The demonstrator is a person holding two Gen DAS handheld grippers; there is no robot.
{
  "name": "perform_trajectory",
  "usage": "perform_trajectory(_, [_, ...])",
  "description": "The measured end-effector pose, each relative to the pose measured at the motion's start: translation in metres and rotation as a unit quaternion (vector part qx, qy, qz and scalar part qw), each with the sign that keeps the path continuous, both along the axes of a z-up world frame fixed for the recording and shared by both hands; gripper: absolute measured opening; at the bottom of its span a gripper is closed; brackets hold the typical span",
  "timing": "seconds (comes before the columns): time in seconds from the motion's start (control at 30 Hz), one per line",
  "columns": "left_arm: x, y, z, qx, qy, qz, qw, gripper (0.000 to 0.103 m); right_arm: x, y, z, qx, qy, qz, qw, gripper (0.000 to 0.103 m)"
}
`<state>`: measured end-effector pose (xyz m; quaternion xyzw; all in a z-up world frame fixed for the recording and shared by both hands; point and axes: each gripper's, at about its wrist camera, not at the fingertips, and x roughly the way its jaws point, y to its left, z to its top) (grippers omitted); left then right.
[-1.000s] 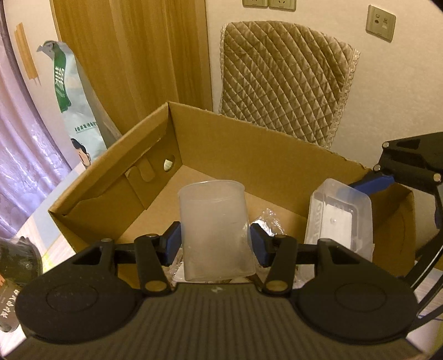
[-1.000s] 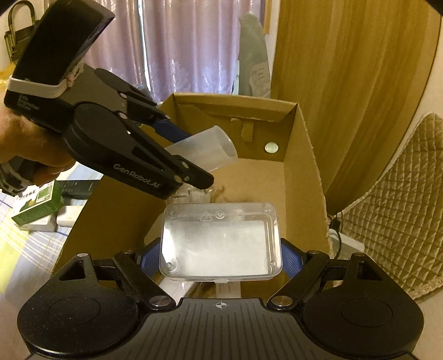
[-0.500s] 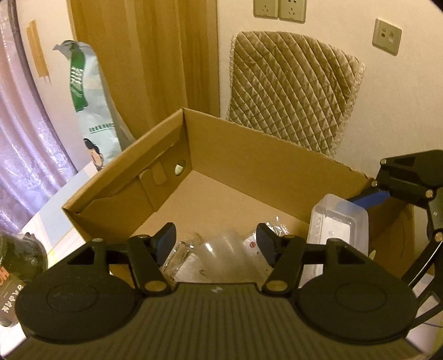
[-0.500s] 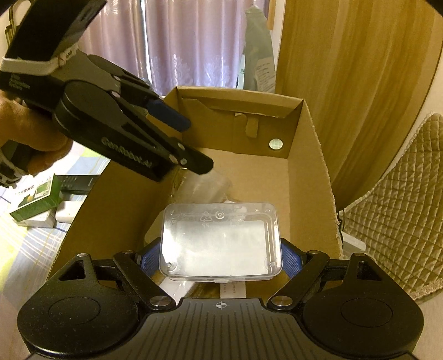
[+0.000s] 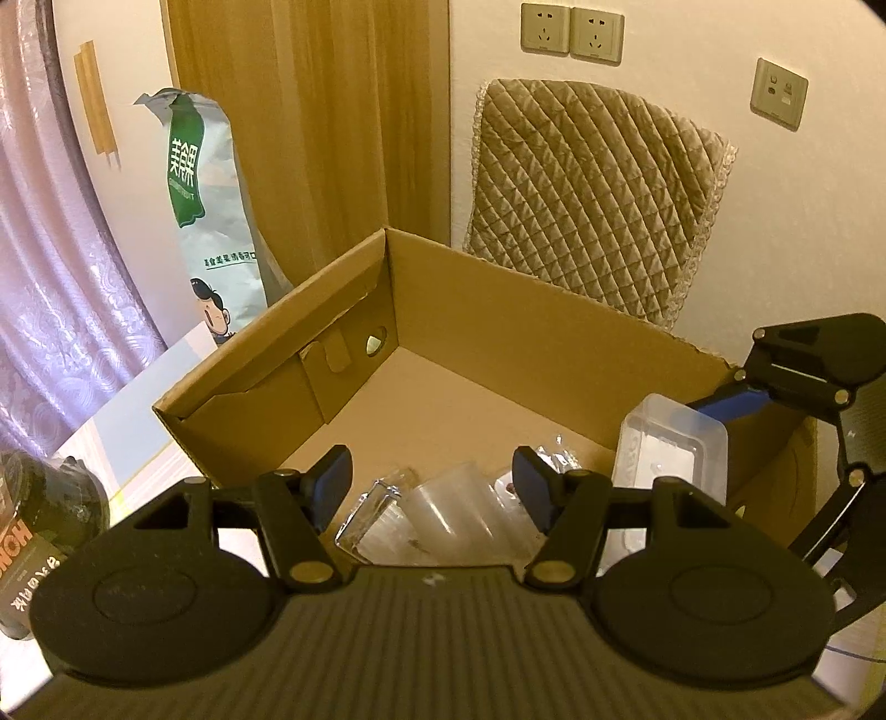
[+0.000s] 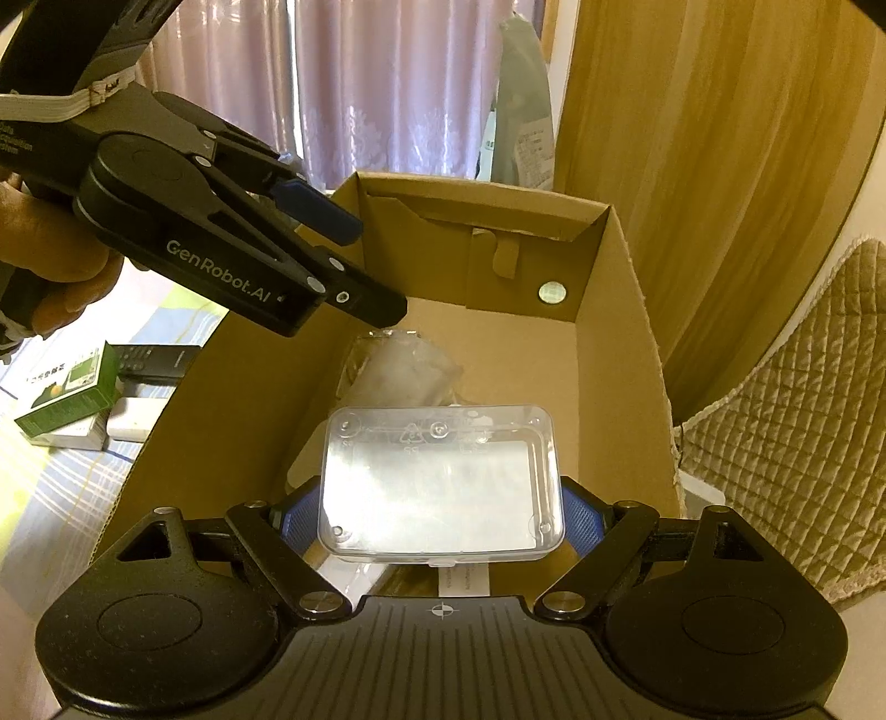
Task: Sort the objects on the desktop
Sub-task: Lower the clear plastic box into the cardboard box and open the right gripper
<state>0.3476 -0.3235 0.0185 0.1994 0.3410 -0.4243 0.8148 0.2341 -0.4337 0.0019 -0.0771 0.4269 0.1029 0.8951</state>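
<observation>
Right gripper (image 6: 440, 520) clamps clear plastic box (image 6: 440, 482) by its short ends, right above cardboard box (image 6: 614, 354); left gripper (image 5: 432, 479) wide open, holding nothing, cup (image 5: 448, 512) lying below it.

a room in a home. lilac patterned curtains (image 6: 360, 88) hang at the window beside a wooden door (image 5: 310, 111), and a chair with a quilted beige cover (image 5: 598, 194) stands against a cream wall with wall sockets (image 5: 570, 27). a checked tablecloth (image 6: 72, 487) covers the table, and a printed snack bag (image 5: 216, 221) leans near the door.
</observation>
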Motion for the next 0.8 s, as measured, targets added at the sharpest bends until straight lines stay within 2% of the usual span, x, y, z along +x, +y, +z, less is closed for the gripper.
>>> perform_trajectory(0.13, [-0.001,0.002,0.002,-0.004,0.0,0.003,1.0,0.061,0.0,0.002,-0.002,-0.008,0.001,0.005,1.0,0.085])
perform_trajectory(0.2, [-0.001,0.004,0.002,-0.005,0.0,0.005,1.0,0.061,-0.003,0.004,-0.002,-0.01,-0.003,0.007,1.0,0.103])
perform_trajectory(0.8, [-0.02,0.037,0.017,-0.013,-0.011,0.024,0.9995,0.061,-0.024,0.009,0.015,-0.014,-0.032,-0.001,0.999,0.103])
